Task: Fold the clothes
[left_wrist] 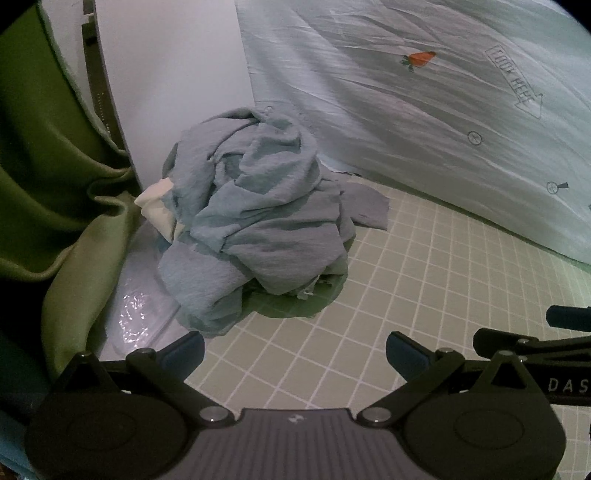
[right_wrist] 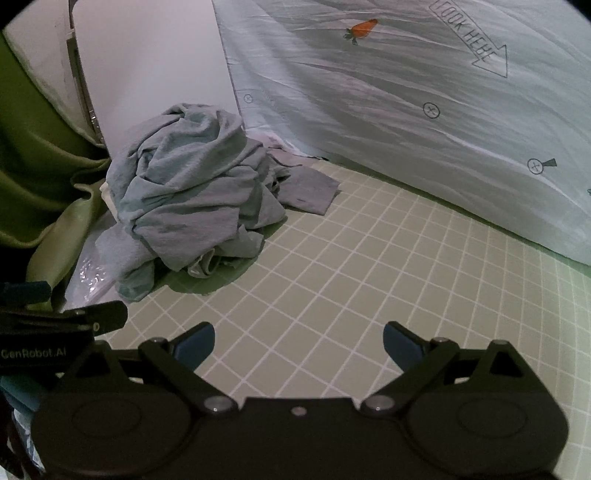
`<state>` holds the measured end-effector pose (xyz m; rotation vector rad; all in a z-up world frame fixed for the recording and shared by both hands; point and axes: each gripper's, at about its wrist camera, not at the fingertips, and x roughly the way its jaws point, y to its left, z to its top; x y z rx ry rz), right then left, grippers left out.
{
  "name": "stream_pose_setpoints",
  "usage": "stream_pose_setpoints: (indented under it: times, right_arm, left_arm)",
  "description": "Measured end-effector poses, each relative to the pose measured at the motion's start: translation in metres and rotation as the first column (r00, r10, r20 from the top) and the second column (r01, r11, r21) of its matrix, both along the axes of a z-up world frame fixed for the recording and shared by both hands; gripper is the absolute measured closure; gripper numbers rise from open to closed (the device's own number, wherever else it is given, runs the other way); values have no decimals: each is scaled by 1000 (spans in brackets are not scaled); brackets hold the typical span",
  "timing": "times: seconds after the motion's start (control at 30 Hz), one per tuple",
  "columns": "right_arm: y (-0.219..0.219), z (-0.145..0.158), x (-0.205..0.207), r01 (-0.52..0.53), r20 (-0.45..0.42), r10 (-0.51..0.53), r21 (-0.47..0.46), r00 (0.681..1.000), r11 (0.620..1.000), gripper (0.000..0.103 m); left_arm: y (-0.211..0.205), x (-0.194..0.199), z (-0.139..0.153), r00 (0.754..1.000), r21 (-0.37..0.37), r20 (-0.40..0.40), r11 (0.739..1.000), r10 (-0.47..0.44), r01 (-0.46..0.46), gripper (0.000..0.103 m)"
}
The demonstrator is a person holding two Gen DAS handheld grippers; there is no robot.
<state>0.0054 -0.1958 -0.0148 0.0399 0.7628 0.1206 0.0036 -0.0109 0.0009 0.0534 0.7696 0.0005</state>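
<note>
**Ana:** Left gripper [left_wrist: 295, 350] sits low in the frame, jaws spread wide, blue pads apart with nothing but gridded mat between them. Nothing gripped.

**Ben:** Same story on the right gripper [right_wrist: 299, 341]: jaws splayed, bare mat in the gap. In its own view you can see the other tool poking in at the lower left edge, so the two hang side by side.

**Ana:** And the target? That crumpled heap of blue-grey clothes [left_wrist: 255, 221], left of centre in the left wrist view, well clear of the fingertips.

**Ben:** From the right wrist it lands upper left of centre. One flat flap trails out of the heap toward the right onto the green grid mat [right_wrist: 369, 280].

**Ana:** A scrap of cream fabric [left_wrist: 157, 210] peeks from the heap's left side, tucked against the white panel [left_wrist: 166, 74] standing behind.

**Ben:** Green curtain-like cloth [left_wrist: 48, 166] bunches down the left edge, and shiny clear plastic [left_wrist: 136, 314] lies just beside the heap at its lower left.

**Ana:** Across the upper right, a pale blue sheet [right_wrist: 406, 110] slopes down to the mat, printed with an orange carrot [right_wrist: 364, 27] and an arrow reading "LOOK HERE" [right_wrist: 472, 44].
</note>
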Motion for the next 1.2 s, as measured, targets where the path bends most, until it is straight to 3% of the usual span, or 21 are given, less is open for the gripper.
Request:
stream_pose_setpoints:
  times: [1.2]
  right_arm:
    - [-3,-4,5,19,-24,-19,11,1000,1000,4]
  left_arm:
    - [-5,5,-7,1000,7,-11,1000,-27,27,0]
